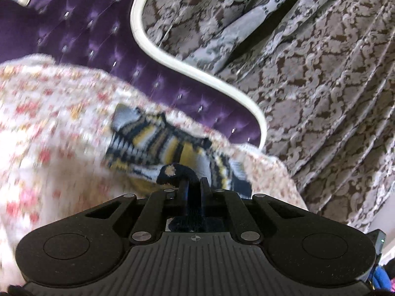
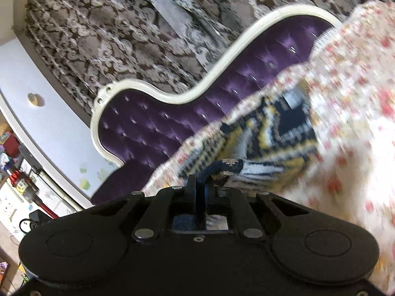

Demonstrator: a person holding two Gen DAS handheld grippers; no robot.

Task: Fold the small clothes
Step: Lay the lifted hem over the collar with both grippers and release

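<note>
While both tongs [image 1: 193, 182] [image 2: 200, 185] pinch striped garment [image 1: 158, 143], shelves [image 2: 14, 172] perhaps, right view only

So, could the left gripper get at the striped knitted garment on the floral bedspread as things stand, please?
Probably yes: the left gripper already appears shut on a dark navy edge of the striped navy, yellow and grey knitted garment, which lies on the floral bedspread. Nothing stands between them, though the view is blurred.

Purple tufted headboard [image 1: 103, 37], cream curved frame [image 1: 158, 49], stands against grey damask wallpaper [image 1: 321, 74]. Floral bedspread [image 1: 49, 123] blurred in front. In right view: lilac wall [image 2: 49, 123] at left with round fitting [image 2: 32, 98], cluttered shelves [image 2: 14, 172] low left. Soft daylight.
</note>
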